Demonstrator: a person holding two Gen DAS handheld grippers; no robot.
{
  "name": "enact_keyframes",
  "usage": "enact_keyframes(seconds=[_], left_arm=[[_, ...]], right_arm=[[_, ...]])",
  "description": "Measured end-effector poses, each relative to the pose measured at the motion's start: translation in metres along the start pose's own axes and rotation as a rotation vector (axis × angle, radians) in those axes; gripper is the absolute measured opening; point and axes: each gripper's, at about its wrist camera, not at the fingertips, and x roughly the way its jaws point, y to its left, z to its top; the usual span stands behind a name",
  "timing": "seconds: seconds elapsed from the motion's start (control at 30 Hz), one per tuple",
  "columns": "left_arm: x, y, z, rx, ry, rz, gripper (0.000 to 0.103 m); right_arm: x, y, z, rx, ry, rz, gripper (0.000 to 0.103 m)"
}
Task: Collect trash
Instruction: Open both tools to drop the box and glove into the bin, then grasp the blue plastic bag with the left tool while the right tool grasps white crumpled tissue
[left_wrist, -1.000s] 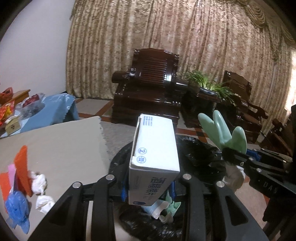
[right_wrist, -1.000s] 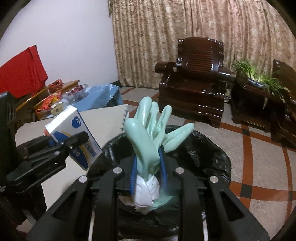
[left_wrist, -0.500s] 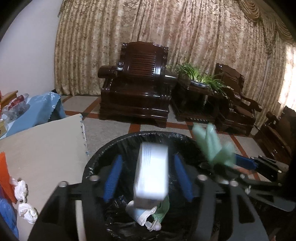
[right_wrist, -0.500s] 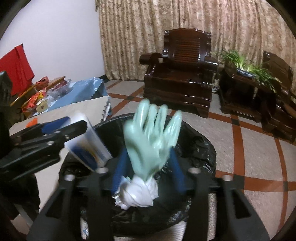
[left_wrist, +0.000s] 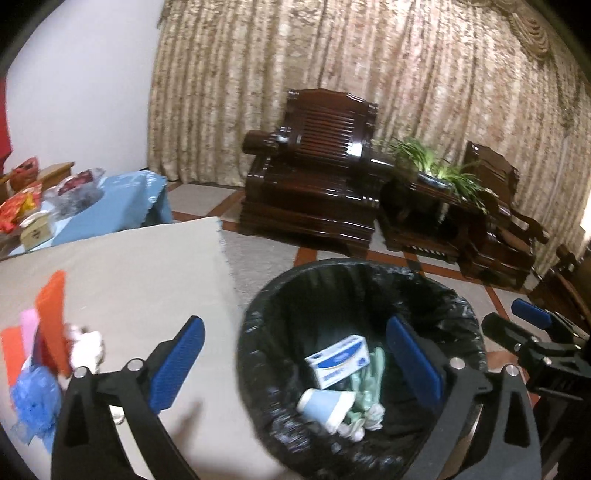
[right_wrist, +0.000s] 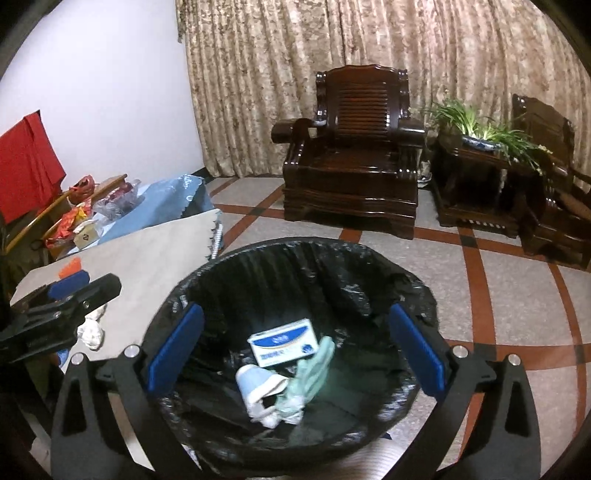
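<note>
A bin lined with a black bag (left_wrist: 369, 273) (right_wrist: 306, 251) stands on the floor beside the table. Inside lie a white and blue box (left_wrist: 338, 360) (right_wrist: 282, 341), a pale green glove (left_wrist: 371, 373) (right_wrist: 314, 365), a pale blue paper cup (left_wrist: 325, 404) (right_wrist: 255, 380) and crumpled tissue (right_wrist: 269, 415). My left gripper (left_wrist: 295, 363) hangs over the bin's left rim, jaws opening wide with nothing between them. My right gripper (right_wrist: 295, 350) hovers above the bin, jaws opening wide too, with nothing in them. On the table lie orange and pink paper strips (left_wrist: 51, 325), a blue plastic scrap (left_wrist: 35, 406) and white tissue (left_wrist: 88, 345).
The grey-covered table (left_wrist: 129, 280) sits left of the bin. Behind it a blue-clothed side table (left_wrist: 122, 206) holds packets. Dark wooden armchairs (right_wrist: 354, 166) and a potted plant (right_wrist: 480, 129) stand before the curtain. Tiled floor (right_wrist: 517, 295) spreads to the right.
Both grippers opened. The box dropped from the left one and the green glove with tissue from the right one; both now lie in the bin. The left view swung right and back.
</note>
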Motion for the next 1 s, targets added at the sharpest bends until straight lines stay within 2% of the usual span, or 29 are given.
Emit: enact_keyframes(seconds=[0.4,0.7,1.0], left_arm=[[-0.05,0.072,-0.026,-0.042,-0.038,0.182,0.097],[-0.085,0.149,-0.051,-0.129,-0.039,0.362,0.097],[-0.105,0.199,-0.074,-0.2,-0.028,0.479,0.097]], right_arm=[[0.011,0.085,0.004,-0.115,0.008,0.121,0.098],[0.024,0.152,0.0,-0.215,0.034,0.228,0.098],[0.037,0.215,-0.004,-0.29,0.053,0.337,0.098]])
